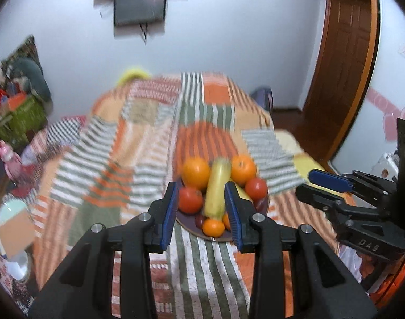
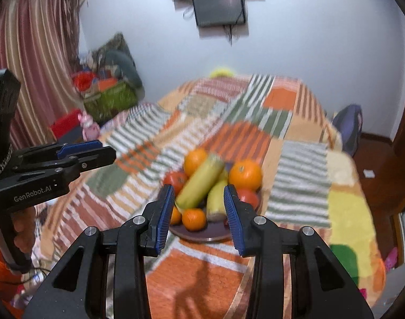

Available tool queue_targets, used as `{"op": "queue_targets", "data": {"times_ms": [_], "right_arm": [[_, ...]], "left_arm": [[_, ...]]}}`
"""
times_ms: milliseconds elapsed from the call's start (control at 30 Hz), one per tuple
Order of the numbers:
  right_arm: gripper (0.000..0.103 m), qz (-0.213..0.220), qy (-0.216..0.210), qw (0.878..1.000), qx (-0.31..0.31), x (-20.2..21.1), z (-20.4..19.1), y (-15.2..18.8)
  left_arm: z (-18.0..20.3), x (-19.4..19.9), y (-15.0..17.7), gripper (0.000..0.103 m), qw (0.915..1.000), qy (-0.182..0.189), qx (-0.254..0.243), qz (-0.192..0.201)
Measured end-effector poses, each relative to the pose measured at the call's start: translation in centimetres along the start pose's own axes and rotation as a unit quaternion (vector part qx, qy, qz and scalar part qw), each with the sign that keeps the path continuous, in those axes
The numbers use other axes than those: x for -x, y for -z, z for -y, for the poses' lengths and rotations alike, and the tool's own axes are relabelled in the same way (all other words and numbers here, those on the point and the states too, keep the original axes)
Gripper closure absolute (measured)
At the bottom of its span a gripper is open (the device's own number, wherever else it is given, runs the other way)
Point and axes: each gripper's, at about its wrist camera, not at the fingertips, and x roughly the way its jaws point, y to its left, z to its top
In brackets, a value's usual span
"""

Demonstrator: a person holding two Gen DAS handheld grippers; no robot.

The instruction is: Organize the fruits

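A dark purple plate point(image 1: 191, 230) point(image 2: 202, 235) of fruit sits on a striped patchwork bedspread point(image 1: 104, 175). It holds two large oranges point(image 1: 195, 168) point(image 2: 245, 174), yellow-green bananas point(image 1: 215, 186) point(image 2: 199, 186), red tomatoes point(image 1: 189, 199) point(image 2: 175, 180) and small tangerines point(image 1: 213, 227) point(image 2: 194, 219). My left gripper point(image 1: 201, 207) is open and empty, above the plate's near side. My right gripper point(image 2: 199, 207) is open and empty, also just short of the plate. Each gripper shows in the other's view, the right one point(image 1: 319, 183) and the left one point(image 2: 90, 150).
The bed fills the middle of the room. A wooden door point(image 1: 343, 61) stands at the right, a wall-mounted screen point(image 2: 215, 2) at the back. Striped curtains point(image 2: 29, 61), a green basket of clutter point(image 2: 109, 98) and a pink toy point(image 2: 89, 127) lie left of the bed.
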Motion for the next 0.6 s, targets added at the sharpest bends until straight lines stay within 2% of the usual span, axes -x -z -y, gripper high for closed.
{"op": "queue_targets", "data": {"times_ms": [100, 233, 333, 500, 600], "right_arm": [[0.068, 0.046, 0.013, 0.999, 0.003, 3.1, -0.9, -1.1], [0.067, 0.097, 0.021, 0.995, 0.007, 6.4, -2.2, -1.9], [0.066, 0.131, 0.026, 0.991, 0.01, 8.4, -3.2, -2.2], [0.054, 0.177, 0.045, 0.983, 0.018, 10.9, -4.4, -2.3], [0.049, 0.192, 0.053, 0.98, 0.022, 11.6, -4.8, -2.4]], "left_arm": [[0.3, 3.0, -0.6, 0.06, 0.9991, -0.009, 0.002, 0.041], [1.0, 6.9, -1.1, 0.056, 0.9959, -0.013, -0.003, 0.09], [1.6, 9.2, -1.1, 0.043, 0.9928, -0.011, -0.006, 0.119], [2.6, 12.7, -1.1, 0.023, 0.9859, -0.016, -0.01, 0.166], [3.0, 14.1, -0.8, 0.016, 0.9829, -0.019, -0.012, 0.183]]}}
